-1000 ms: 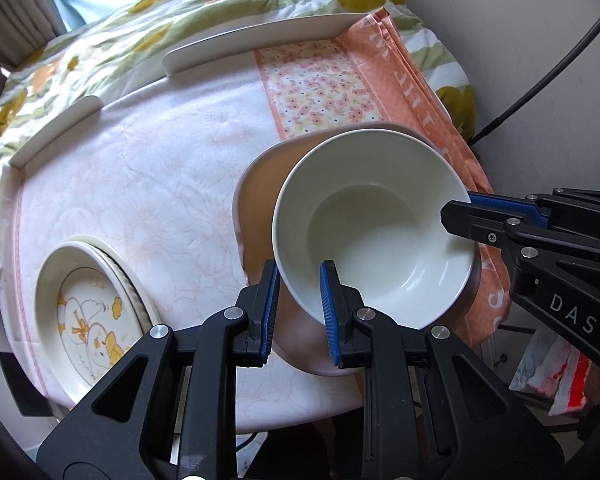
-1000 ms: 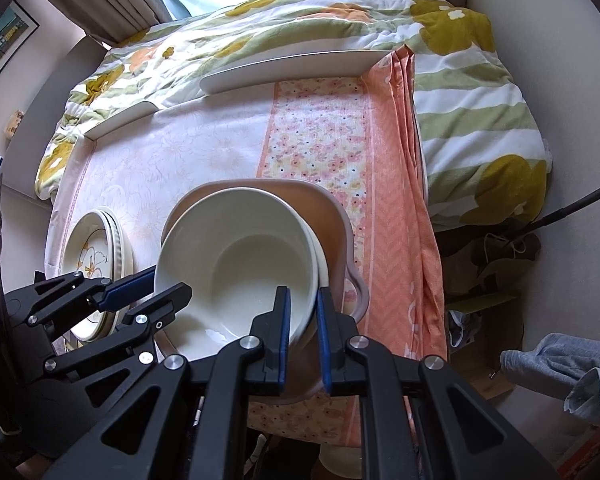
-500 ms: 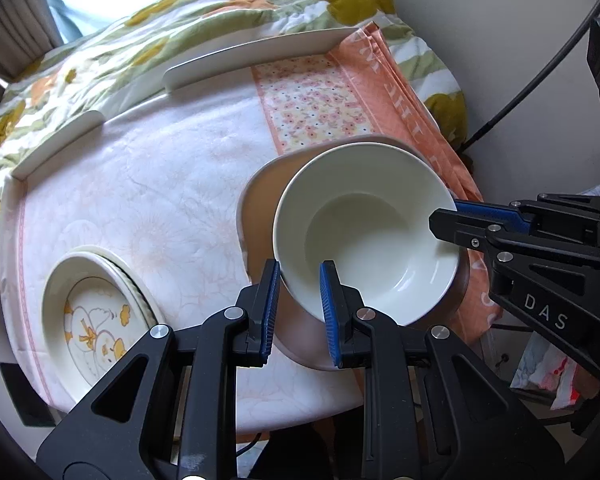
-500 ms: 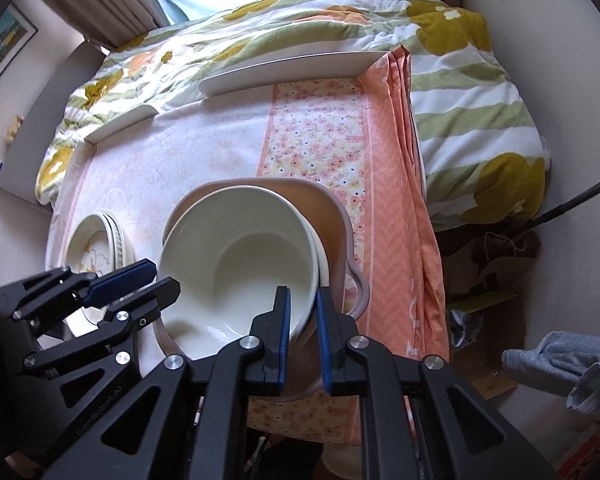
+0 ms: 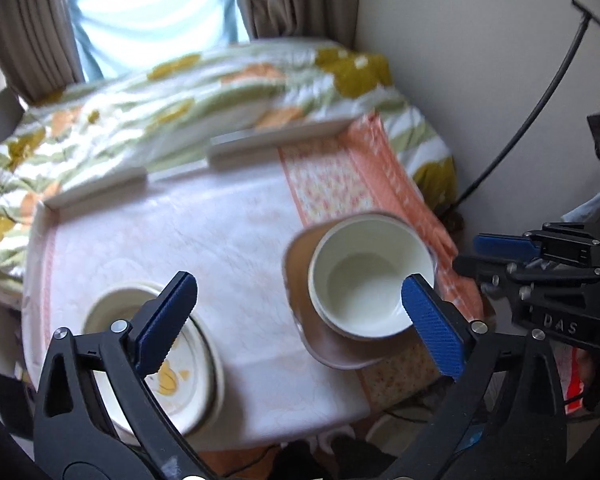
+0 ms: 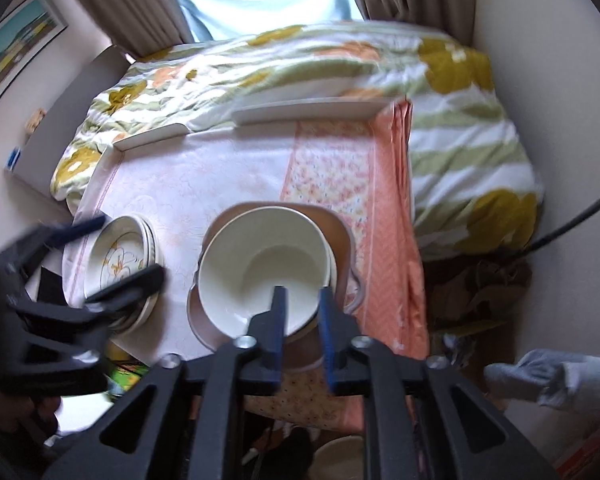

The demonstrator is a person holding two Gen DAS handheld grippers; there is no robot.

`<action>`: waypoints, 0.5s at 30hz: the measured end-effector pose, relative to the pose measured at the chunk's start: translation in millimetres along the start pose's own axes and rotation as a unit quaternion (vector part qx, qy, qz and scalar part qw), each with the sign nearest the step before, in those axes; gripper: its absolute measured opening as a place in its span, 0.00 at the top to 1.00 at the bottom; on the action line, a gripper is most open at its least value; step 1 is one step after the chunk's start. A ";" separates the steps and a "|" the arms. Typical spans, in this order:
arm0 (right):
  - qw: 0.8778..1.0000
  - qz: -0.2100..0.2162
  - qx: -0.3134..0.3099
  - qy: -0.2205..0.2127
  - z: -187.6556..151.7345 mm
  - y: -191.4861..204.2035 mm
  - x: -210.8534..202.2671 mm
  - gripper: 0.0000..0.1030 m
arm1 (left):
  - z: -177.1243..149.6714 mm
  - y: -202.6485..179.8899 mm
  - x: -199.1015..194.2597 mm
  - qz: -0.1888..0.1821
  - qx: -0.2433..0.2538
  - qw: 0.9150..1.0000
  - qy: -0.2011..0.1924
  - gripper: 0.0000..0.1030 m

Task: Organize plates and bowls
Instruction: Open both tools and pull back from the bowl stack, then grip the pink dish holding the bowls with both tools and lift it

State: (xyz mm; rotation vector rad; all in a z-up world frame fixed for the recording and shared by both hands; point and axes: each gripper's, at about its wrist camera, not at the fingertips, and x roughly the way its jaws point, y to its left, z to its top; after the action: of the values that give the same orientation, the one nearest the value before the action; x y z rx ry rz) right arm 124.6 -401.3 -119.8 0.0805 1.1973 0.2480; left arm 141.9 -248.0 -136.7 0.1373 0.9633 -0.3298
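left gripper (image 5: pixel 300 308): jaws opening and already spread wide, nothing pinched. It's hanging over the table between the two stacks, and one blue pad (image 5: pixel 434 326) overlaps the bowl's near-right rim in its own view, though I can't tell if it touches.
right gripper (image 6: pixel 302 320): jaws opening too, but with a much narrower gap. It sits over the near rim of the bowl, and the pads look clear of it.
white bowl (image 5: pixel 370 276): sitting upright on the near-right part of the table, on top of what looks like another white bowl. Both rest on the tray.
brown tray (image 6: pixel 336 220): squarish, with rounded corners and a small handle on its right edge. It lies partly on the orange cloth.
flower plates (image 6: pixel 120 258): a stack at the near-left, the top one with a yellow flower print.
table (image 5: pixel 180 240): pale pink patterned cover, with an orange floral runner (image 6: pixel 332 172) down the right side.
floral duvet (image 6: pixel 300 64): piled up at the far side, curtains behind it.
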 end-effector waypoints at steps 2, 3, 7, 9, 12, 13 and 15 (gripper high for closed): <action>1.000 -0.013 -0.018 -0.017 -4.4 3.9 -13.8 0.00 | 1.5 6.8 -15.1 0.004 0.008 1.000 -0.021 0.01; 0.999 -0.019 -0.027 -0.035 -7.8 5.3 -21.6 0.00 | 1.3 11.0 -23.1 0.008 0.011 0.999 -0.033 0.01; 0.993 -0.040 -0.059 -0.098 -22.9 6.2 -46.4 0.00 | -3.1 25.8 -42.5 0.011 0.021 0.998 -0.058 0.01; 0.994 -0.062 -0.077 -0.055 -26.5 5.5 -42.2 0.00 | -7.1 30.9 -36.7 0.000 0.024 0.999 -0.034 0.01; 0.993 -0.099 -0.057 -0.010 -29.7 -3.5 -26.9 0.00 | -15.2 33.0 -14.3 -0.008 0.025 1.000 0.016 0.01; 0.993 -0.108 -0.046 -0.009 -30.2 -7.3 -23.8 0.00 | -18.6 32.2 -3.6 -0.003 0.026 0.999 0.036 0.01; 0.993 -0.109 -0.033 0.003 -29.8 -15.3 -14.1 0.00 | -24.2 29.6 18.5 -0.001 0.032 0.997 0.076 0.01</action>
State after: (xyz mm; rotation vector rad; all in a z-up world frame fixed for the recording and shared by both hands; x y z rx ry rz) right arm 94.3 -421.4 -120.8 -0.1094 1.1913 0.0963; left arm 142.6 -217.8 -166.7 0.2225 1.1042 -0.3549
